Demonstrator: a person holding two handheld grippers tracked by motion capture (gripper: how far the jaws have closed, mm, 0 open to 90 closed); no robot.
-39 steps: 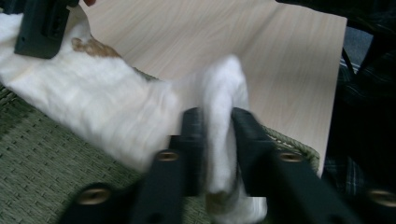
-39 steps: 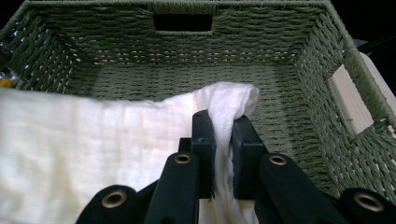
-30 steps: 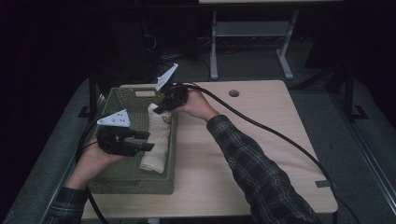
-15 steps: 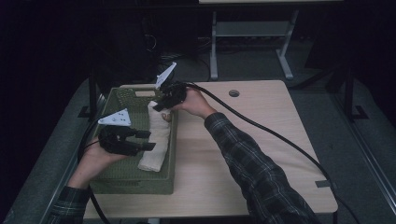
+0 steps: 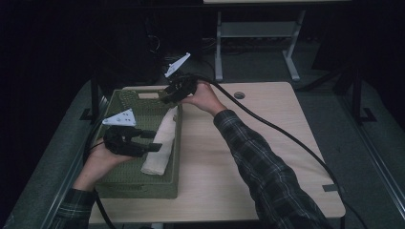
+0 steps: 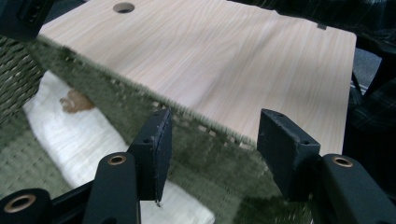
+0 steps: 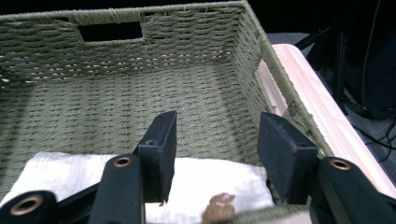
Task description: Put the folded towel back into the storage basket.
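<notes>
A folded white towel (image 5: 160,145) with a brown stain (image 7: 219,205) lies inside the green woven basket (image 5: 143,191), along its right wall. My right gripper (image 5: 168,99) hovers just above the towel's far end. Its jaws have just been opening and stand apart, with nothing pinched between them; the towel (image 7: 210,179) lies below. My left gripper (image 5: 149,141) is over the basket's near half, beside the towel's near end. Its jaws have also been opening. In the left gripper view they (image 6: 215,135) frame the basket wall (image 6: 140,100), with the towel (image 6: 74,135) lower left.
The basket sits on the left of a light wooden table (image 5: 267,157) with a cable hole (image 5: 239,95) near its far edge. The right gripper's thick cable (image 5: 286,138) crosses the tabletop. A metal frame (image 5: 253,33) stands behind the table in the dark.
The right gripper has opened and lifted slightly up and back from the towel's far end. The towel stays in the basket. The left hand has hardly moved.
</notes>
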